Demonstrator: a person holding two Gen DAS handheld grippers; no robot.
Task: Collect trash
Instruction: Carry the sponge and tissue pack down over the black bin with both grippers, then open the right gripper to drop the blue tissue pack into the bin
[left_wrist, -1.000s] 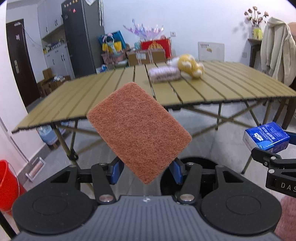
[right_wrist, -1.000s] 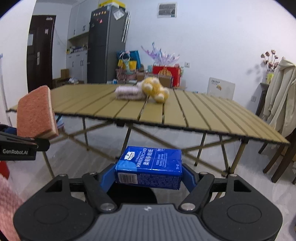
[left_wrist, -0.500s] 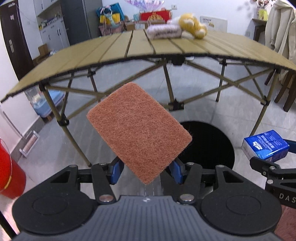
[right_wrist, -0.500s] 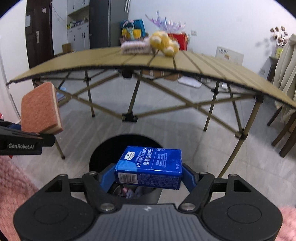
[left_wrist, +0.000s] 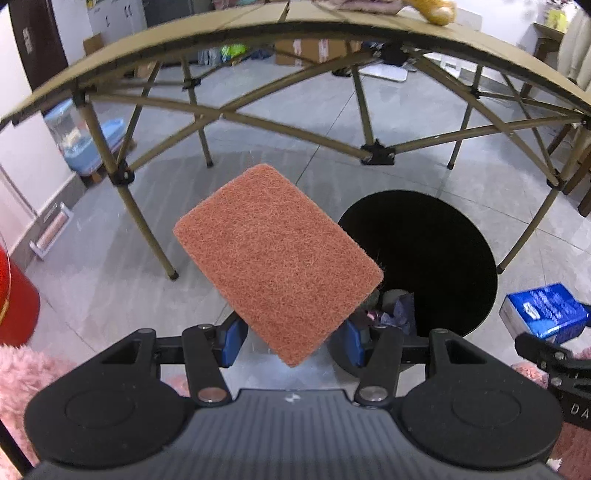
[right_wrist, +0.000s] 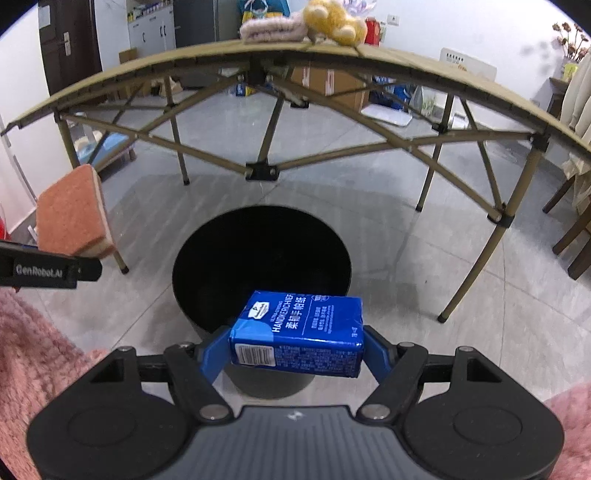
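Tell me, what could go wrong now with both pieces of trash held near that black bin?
The scouring pad in the left gripper seems partly beside the black bin, so it may land on the floor. The tissue pack in the right gripper hangs near the rim and could clip it.

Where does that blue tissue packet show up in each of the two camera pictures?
Left wrist view: blue tissue packet at the far right edge, right of the black bin.
Right wrist view: blue tissue packet low centre, clamped in the right tongs.
Shared landmark: the black bin on the floor.
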